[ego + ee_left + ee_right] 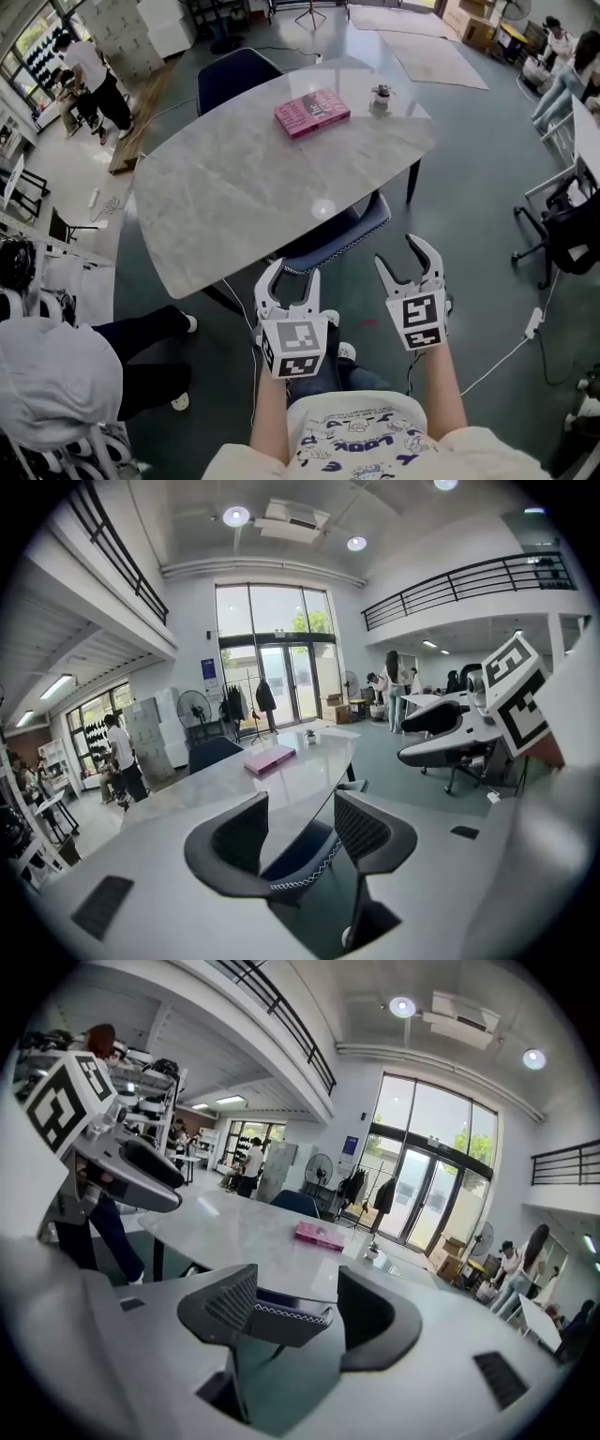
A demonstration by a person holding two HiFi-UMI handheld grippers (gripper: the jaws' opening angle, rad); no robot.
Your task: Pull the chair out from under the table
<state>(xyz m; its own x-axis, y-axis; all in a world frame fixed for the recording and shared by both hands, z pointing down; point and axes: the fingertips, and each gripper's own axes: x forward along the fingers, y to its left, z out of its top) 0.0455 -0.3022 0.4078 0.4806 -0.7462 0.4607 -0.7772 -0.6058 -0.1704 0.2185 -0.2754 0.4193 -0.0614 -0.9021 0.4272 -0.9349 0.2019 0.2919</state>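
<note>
Chair [345, 234]: dark blue, pushed in under the near edge of the worktop [234, 187], seat hidden beneath the slab, only the curved back w/ white stitching along its rim sticking out toward the person. L claw [292, 277] is just in front of the chair back's left end, jaws wide apart, nothing pressed btwn the pads. In the left gripper view the chair [302, 853] shows through the gap of the L claw [300, 808], beyond the tips. R claw [397, 251] sits by the back's right end, near but apart from it, also spread wide and empty. In the right gripper view the stitched rim of the chair [281, 1314] runs across the gap of the R claw [295, 1283]; can't tell if the left pad brushes it. Both claws point forward and somewhat down, side by side, held out from the person's forearms. Worktop is pale grey marble-look w/ rounded corners; on its far half a pink book [312, 112] lies flat, w/ a small pot [381, 94] to its right near the far edge. A second dark chair [234, 75] stands at the far side. Floor [469, 234] is dark green-grey, w/ a white cable [506, 356] trailing at right. A seated person [56, 375] in white is at lower left.
</note>
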